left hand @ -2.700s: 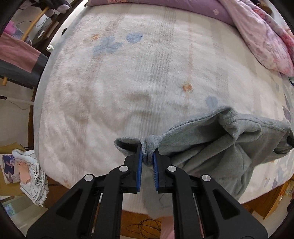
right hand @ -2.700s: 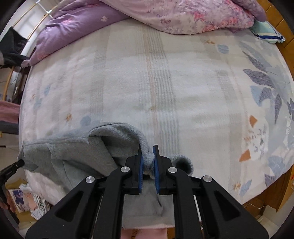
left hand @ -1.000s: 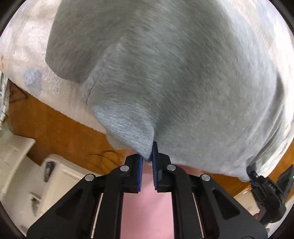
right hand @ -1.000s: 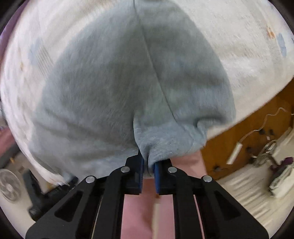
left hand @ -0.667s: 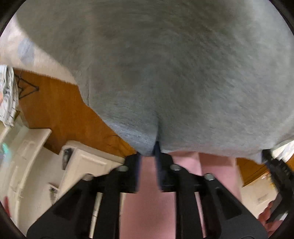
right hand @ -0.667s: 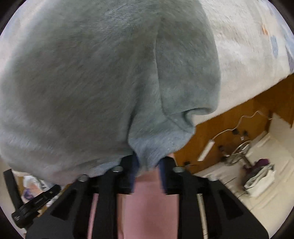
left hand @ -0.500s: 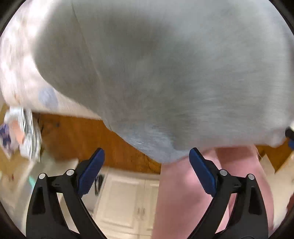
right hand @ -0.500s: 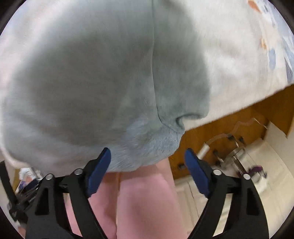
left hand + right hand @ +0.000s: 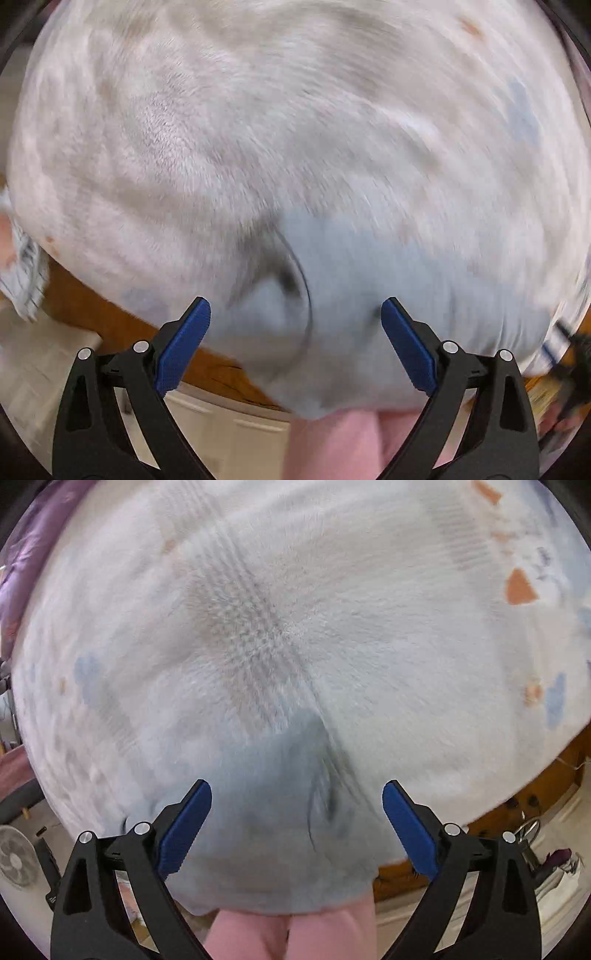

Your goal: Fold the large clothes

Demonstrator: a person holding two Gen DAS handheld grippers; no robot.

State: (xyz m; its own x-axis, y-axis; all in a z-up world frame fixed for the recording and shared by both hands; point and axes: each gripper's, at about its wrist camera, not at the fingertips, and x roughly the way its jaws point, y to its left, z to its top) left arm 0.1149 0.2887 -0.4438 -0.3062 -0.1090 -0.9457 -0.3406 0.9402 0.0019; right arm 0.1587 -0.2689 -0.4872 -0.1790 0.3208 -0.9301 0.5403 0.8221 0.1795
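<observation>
Pale fleece bed cover [image 9: 258, 602] carries our grey garment [image 9: 266, 812] at its near edge; left tongs [image 9: 295, 347] and right tongs [image 9: 297, 827], having just opened, stand apart, gripping nothing.

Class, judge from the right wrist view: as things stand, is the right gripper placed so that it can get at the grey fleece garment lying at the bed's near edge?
Probably yes. The right gripper stands open right above the grey fleece garment, and nothing lies between them.
</observation>
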